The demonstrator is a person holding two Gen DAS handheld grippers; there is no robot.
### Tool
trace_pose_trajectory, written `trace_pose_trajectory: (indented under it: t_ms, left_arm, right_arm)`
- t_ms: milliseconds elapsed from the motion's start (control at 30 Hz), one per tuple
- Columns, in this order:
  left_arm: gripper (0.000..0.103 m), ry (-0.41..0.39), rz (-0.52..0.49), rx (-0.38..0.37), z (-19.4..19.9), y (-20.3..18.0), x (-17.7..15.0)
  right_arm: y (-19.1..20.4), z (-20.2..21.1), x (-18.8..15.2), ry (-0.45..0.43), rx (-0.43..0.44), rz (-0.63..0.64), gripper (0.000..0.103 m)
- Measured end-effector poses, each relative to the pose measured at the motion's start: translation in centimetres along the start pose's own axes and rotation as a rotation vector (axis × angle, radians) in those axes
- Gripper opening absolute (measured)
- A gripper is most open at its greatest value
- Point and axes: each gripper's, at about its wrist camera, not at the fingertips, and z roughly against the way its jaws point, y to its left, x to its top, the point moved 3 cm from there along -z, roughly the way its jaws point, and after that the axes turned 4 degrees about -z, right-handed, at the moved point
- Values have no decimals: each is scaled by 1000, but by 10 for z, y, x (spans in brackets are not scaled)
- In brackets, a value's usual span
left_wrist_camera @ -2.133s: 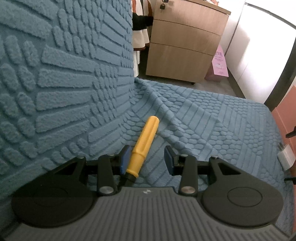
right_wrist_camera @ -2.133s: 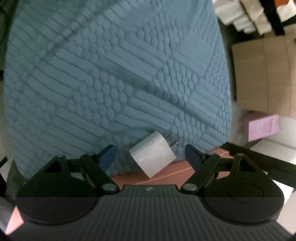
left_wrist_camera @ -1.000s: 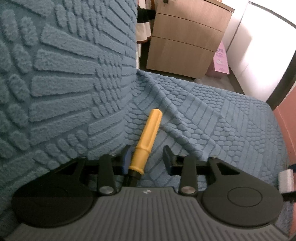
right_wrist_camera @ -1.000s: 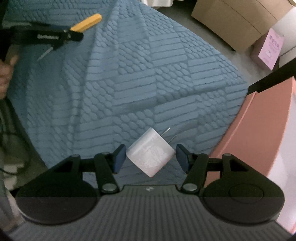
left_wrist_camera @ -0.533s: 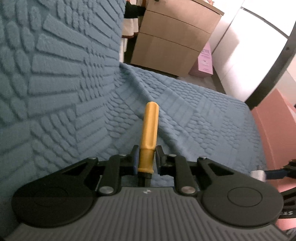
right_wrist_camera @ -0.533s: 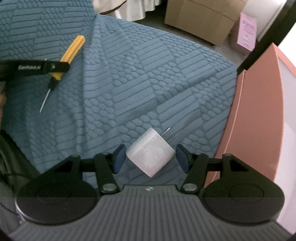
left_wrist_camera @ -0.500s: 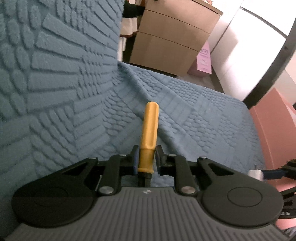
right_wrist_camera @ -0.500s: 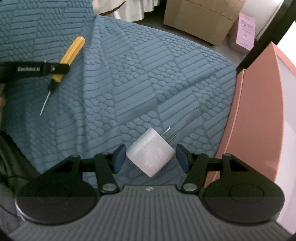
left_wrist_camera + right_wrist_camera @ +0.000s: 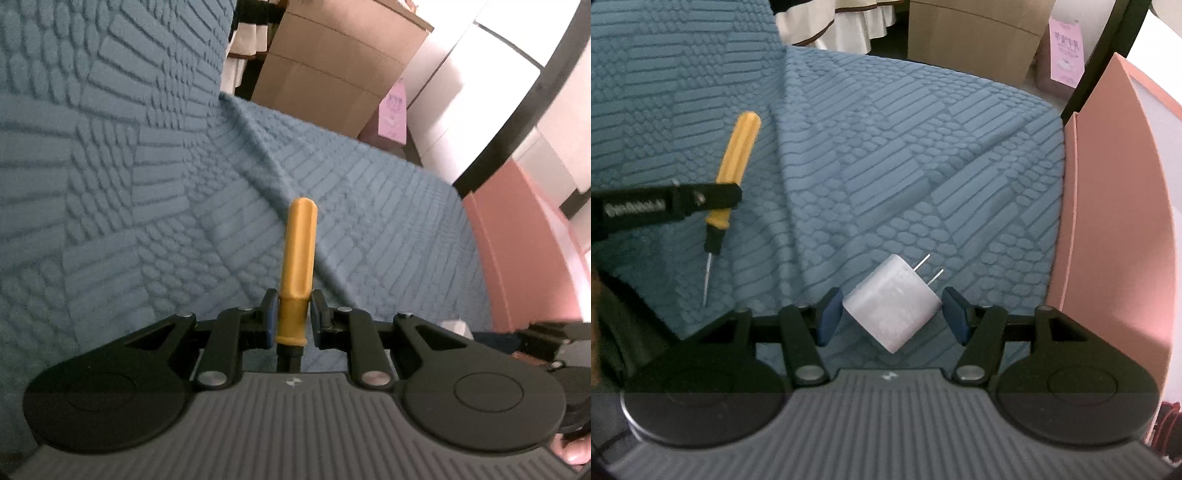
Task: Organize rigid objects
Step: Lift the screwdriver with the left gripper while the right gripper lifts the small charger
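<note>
My left claw (image 9: 292,317) clamped on screwdriver (image 9: 296,271), handle pointing forward. My right claw (image 9: 892,317) squeezing plug (image 9: 892,308), prongs forward, above blanket (image 9: 923,155).

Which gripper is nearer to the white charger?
Right. The right gripper clamps the charger between its pads; the left gripper is away to the side, holding the screwdriver.

Both wrist views close over the blue quilt (image 9: 369,206), sharing the screwdriver (image 9: 735,162).

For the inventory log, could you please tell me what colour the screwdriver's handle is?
Yellow-orange, on the slim metal-tipped screwdriver; the right wrist view shows it best.
</note>
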Motion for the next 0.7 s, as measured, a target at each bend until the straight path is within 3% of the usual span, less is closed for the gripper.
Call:
trace_pose_trajectory:
  t_ms: [300, 467, 700]
  left_arm:
    - [22, 16, 15, -28, 17, -9, -24]
    - [22, 49, 9, -8, 15, -10, -42]
    - [22, 54, -13, -16, 14, -13, -47]
  right_arm:
    - [17, 18, -13, -58, -13, 26, 62]
    - [14, 22, -21, -56, 24, -36, 62]
    - [7, 26, -29, -110, -5, -74, 62]
